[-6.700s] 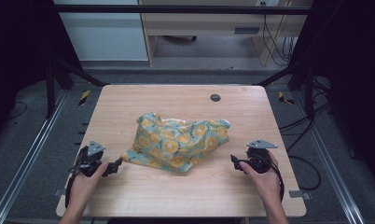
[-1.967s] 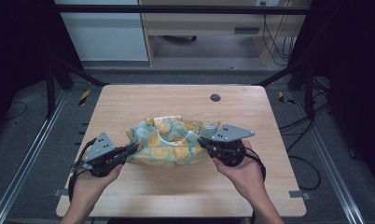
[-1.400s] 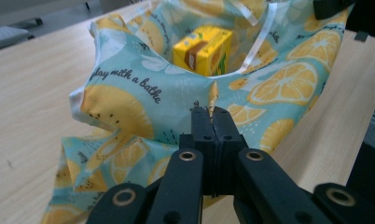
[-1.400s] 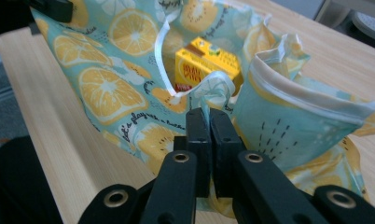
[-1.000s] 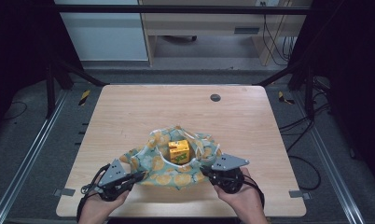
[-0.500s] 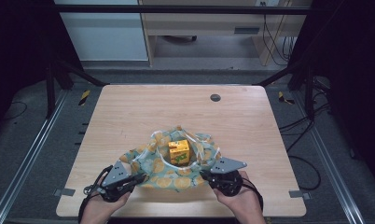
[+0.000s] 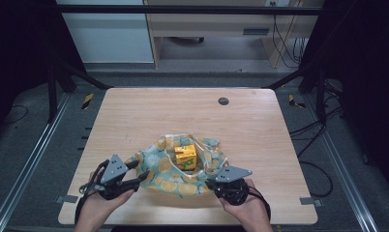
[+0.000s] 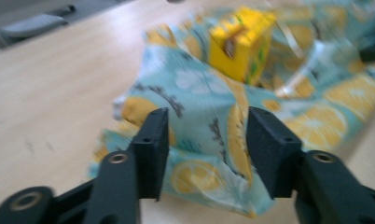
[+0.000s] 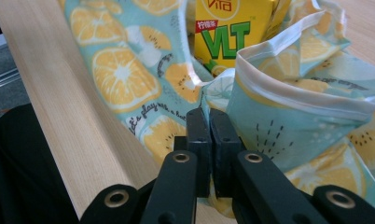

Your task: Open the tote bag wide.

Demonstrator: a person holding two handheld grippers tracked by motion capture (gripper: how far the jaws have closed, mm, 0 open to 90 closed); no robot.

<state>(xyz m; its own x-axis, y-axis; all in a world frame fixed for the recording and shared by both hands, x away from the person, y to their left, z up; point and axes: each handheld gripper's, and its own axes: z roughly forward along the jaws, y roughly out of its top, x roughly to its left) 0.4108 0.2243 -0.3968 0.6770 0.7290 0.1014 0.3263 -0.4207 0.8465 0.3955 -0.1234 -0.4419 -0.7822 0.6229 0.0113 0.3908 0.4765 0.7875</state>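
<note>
Right gripper (image 9: 209, 116): jaws pressed together, clamped on a fold of the cloth bag's near right edge; in the high view it sits at the bag's lower right corner, hand behind it.
Left gripper (image 8: 204, 140): jaws have just been opening and stand apart, the bag's near left corner lying between them, pads not pressing on it; the left gripper view is blurred.
Cloth bag (image 7: 180, 169): pale blue-green fabric printed with orange and lemon slices, white-hemmed mouth, crumpled and spread open on the near middle of the table, between the two grippers.
Bag rim: the right side stands up in a loose curl just beyond the right gripper's jaws, white cord along the mouth.
Yellow carton (image 7: 186, 156): small drink box, green lettering on its front, upright inside the open bag, fabric heaped around its base.
Table (image 7: 134, 116): light wood, bare beyond the bag.
Black disc (image 7: 223, 101): small, round, set in the far part of the tabletop, well apart from the bag.
Obstructions: the bag's raised folds hide the carton's lower part.
</note>
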